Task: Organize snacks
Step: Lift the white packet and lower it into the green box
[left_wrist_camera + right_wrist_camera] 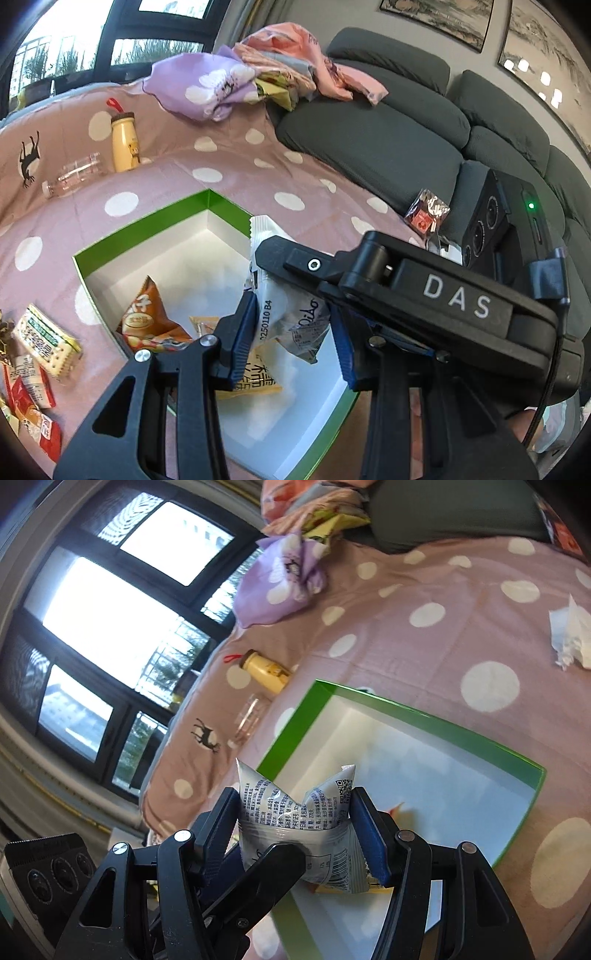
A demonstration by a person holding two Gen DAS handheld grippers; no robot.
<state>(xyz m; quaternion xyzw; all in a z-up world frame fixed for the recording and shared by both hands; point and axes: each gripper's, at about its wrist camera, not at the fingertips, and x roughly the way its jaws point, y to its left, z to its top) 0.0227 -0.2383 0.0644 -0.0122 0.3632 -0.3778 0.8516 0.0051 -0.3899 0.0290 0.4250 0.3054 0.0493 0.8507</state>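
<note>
At the far left of the left wrist view, a loose cluster of crinkled foil snack packets [35, 363] is seen on the pink, white-dotted bedspread [229, 155]; at least four can be counted, one of them a green-and-yellow cracker pack [48, 341]. A smooth yellow bottle [125, 142] stands upright farther back. The green-rimmed, white-lined box [140, 229] holds an orange triangular pouch [146, 323] and a yellow packet [255, 380]. One white-and-silver wrapper [284, 302], printed "0250110 B4", is pinched above the box by both tools: the left gripper [295, 336] from its sides, and the right gripper [295, 827] likewise, its ribbed pads pressed against the crumpled film. "DAS" is read on the right tool's black body.
</note>
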